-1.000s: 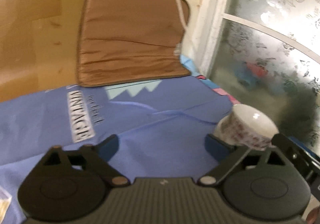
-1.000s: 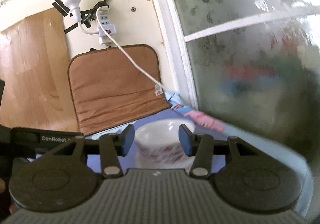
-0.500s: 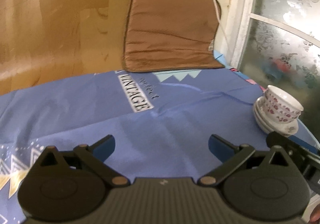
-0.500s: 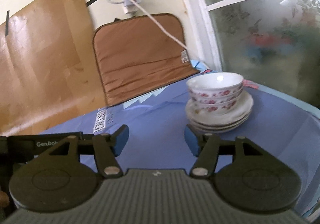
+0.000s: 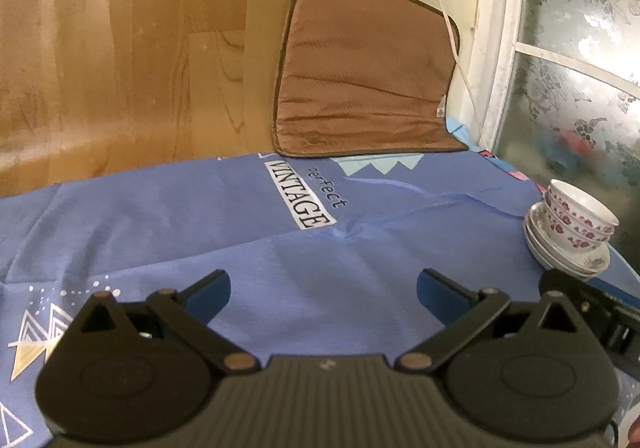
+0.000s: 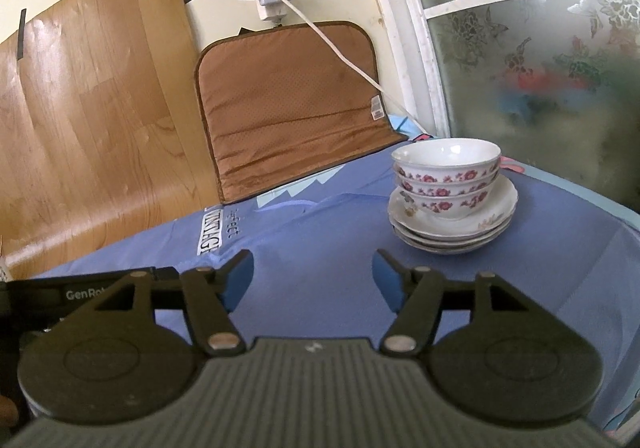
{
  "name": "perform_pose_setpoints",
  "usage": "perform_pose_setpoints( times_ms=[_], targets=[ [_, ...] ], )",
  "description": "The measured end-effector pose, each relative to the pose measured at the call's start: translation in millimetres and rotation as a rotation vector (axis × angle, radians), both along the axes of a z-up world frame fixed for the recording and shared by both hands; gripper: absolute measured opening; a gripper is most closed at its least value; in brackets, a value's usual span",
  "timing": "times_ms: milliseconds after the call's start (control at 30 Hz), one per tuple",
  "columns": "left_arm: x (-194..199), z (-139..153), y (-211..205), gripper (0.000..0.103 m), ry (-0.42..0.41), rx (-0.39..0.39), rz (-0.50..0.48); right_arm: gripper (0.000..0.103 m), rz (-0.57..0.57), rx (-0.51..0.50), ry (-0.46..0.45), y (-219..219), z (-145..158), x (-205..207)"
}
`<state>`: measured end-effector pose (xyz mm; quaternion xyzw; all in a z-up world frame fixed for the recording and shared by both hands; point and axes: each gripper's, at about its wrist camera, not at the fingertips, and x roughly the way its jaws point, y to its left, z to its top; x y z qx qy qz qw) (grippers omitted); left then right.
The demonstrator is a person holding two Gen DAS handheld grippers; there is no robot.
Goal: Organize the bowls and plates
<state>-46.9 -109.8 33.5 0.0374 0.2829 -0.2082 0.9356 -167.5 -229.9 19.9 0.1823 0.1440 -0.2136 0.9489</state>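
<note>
We had just let go of the top bowl (image 6: 446, 154) and drawn both grippers back, right gripper (image 6: 313, 280) fingers spreading empty, left gripper (image 5: 323, 294) fingers apart, so the stack on the plates (image 6: 490, 224) looked finished.

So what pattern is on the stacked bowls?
White bowls with bands of small red-pink flowers around the outside; clearest in the right wrist view.

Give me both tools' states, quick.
Left tool: open, holding nothing.
Right tool: open, jaws just widened, nothing between them; nested white floral ceramic bowls sit clear.
</note>
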Motion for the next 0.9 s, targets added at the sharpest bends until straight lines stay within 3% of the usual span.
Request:
perform_pose_setpoints(
  times_ms=[333,900],
  targets=[
    [-3.6,-1.0,-3.5,0.103,-0.029,0.024,0.005,0.074,-0.006,0.024,0.005,-3.5,-3.8,-0.3],
    [-3.5,-8.5,-12.8,0.103,0.025,0.088,-0.032,0.076,-0.012,0.050,0.010,-5.9,-7.5,-0.3]
  ],
)
